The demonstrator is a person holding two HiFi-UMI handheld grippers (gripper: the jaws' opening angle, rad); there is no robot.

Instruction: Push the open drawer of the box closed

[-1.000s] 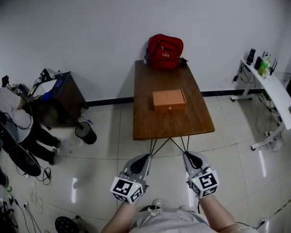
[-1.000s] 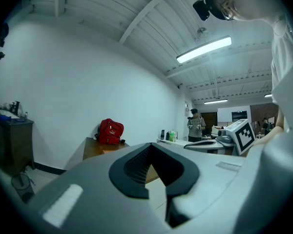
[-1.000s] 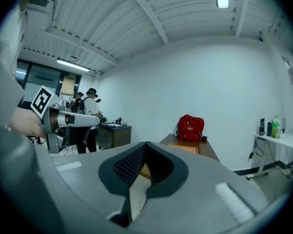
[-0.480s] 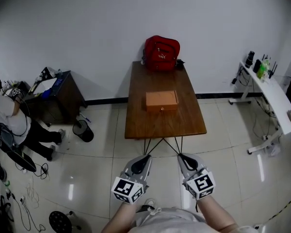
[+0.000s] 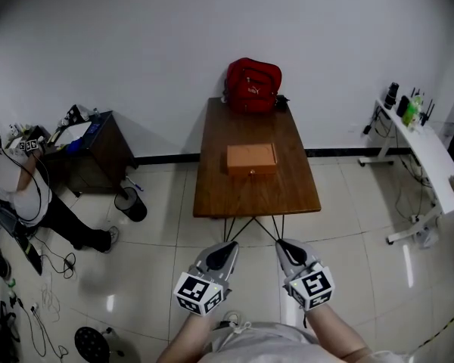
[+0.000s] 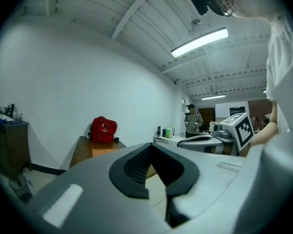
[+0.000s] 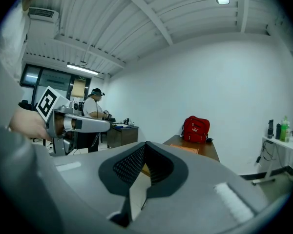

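An orange box [image 5: 251,159] with a small knob on its near face lies mid-way along a brown wooden table [image 5: 257,191]; from here I cannot tell how far its drawer stands out. A red backpack [image 5: 253,85] sits at the table's far end. My left gripper [image 5: 225,251] and right gripper [image 5: 286,249] hang side by side over the tiled floor, well short of the table's near edge, both shut and holding nothing. In the left gripper view the left gripper [image 6: 150,145] points toward the box [image 6: 105,151]. In the right gripper view the right gripper [image 7: 146,143] does the same, box [image 7: 187,148] ahead.
A person [image 5: 19,191] stands at the far left beside a dark cabinet [image 5: 94,146] and a black bin [image 5: 134,207]. A white desk [image 5: 427,157] with bottles runs along the right. Cables lie on the floor at lower left. The table's thin black legs [image 5: 251,229] cross just ahead of the grippers.
The view has swung so the table now sits nearer the middle and a bit farther off. Both grippers have shifted slightly left. The person at the left has moved about.
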